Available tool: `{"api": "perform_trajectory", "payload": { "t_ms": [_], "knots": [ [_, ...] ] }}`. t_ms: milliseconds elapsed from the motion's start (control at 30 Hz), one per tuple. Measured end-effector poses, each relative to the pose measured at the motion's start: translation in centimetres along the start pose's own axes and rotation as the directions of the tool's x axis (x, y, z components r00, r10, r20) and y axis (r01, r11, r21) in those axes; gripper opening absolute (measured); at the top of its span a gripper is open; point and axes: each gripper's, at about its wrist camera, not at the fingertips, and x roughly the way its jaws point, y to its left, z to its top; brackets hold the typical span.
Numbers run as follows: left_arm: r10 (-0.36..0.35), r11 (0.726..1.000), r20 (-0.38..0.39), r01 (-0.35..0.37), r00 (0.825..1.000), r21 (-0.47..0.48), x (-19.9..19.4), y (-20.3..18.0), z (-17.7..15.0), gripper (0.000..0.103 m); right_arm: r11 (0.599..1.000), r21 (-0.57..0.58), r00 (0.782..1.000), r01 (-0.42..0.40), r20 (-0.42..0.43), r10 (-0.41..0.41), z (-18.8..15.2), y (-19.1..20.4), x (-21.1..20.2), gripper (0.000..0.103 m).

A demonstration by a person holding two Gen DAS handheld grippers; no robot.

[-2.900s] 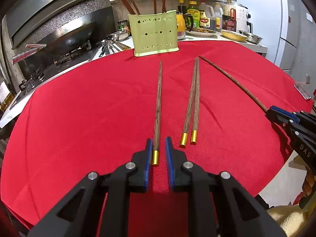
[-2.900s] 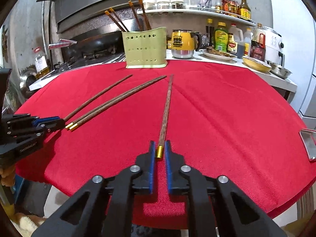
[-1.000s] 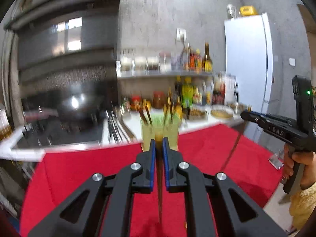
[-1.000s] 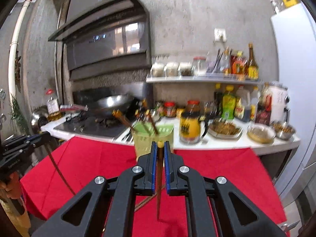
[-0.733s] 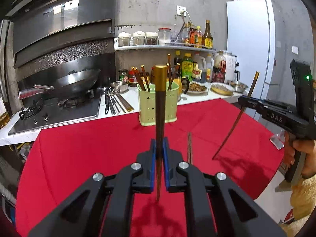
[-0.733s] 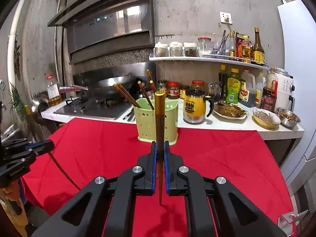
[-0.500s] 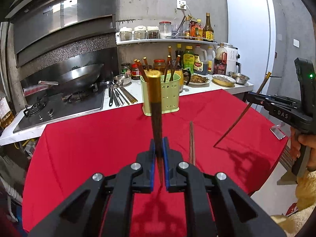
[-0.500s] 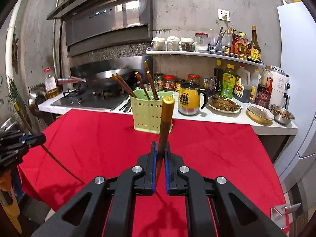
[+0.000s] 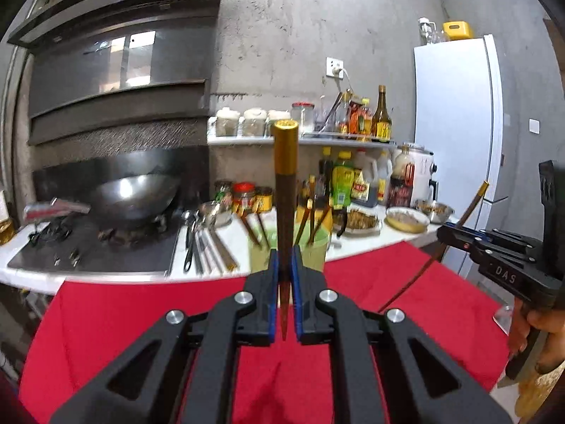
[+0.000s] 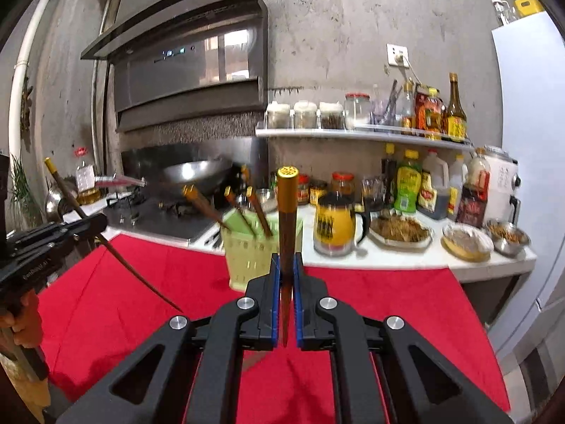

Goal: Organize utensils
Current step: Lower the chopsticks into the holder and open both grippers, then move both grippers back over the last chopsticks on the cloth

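My left gripper [image 9: 284, 265] is shut on a dark wooden chopstick [image 9: 285, 190] that stands upright, gold cap on top. Behind it, partly hidden, is the green perforated holder [image 9: 259, 252] with several chopsticks in it, at the far edge of the red-clothed table [image 9: 106, 318]. My right gripper [image 10: 286, 272] is shut on a second upright chopstick [image 10: 287, 219], with the holder [image 10: 247, 251] just behind and to its left. Each view shows the other gripper off to the side: the right gripper [image 9: 448, 235] and the left gripper [image 10: 95, 224], each with its chopstick slanting.
Beyond the table runs a white counter with a stove and wok [image 9: 134, 194], loose utensils [image 9: 197, 240], a yellow mug [image 10: 333, 226], sauce bottles [image 10: 409, 187] and food bowls [image 10: 466, 242]. A white fridge [image 9: 455, 123] stands at the right. A person's hand [image 9: 543, 325] holds the right gripper's handle.
Both grippers picked a chopstick off the cloth and tipped it upright. Over the last half second they have come nearer the green holder, and both chopsticks stand straighter.
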Motion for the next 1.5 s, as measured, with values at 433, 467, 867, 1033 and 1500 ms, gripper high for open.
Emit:
{"api": "perform_trajectory", "payload": {
  "t_ms": [433,467,867,1033,1500],
  "knots": [
    [0.0,1.0,0.07,0.0,0.998,-0.003,9.7,0.9,9.6,0.006,1.0,0.016,0.991,-0.014,0.131,0.012,9.4,-1.3,7.9,0.007],
    [-0.002,1.0,0.056,0.002,0.998,-0.002,10.7,1.0,9.3,0.006,1.0,0.021,0.993,-0.018,0.12,0.015,9.2,-1.4,8.6,0.007],
    [-0.055,0.998,-0.08,0.052,0.995,-0.043,17.2,2.5,5.2,0.035,1.0,0.02,0.998,-0.021,-0.062,0.022,4.8,-1.6,15.5,0.029],
    [-0.027,0.998,-0.002,0.027,1.0,-0.059,12.7,3.2,6.6,0.052,0.999,0.037,1.0,0.01,-0.003,-0.01,5.1,-2.7,11.1,0.045],
    [0.17,0.983,-0.278,-0.183,0.945,-0.021,3.1,3.7,-6.9,0.057,1.0,0.024,0.974,-0.003,-0.227,0.008,-7.3,0.1,2.3,0.046]
  ]
}}
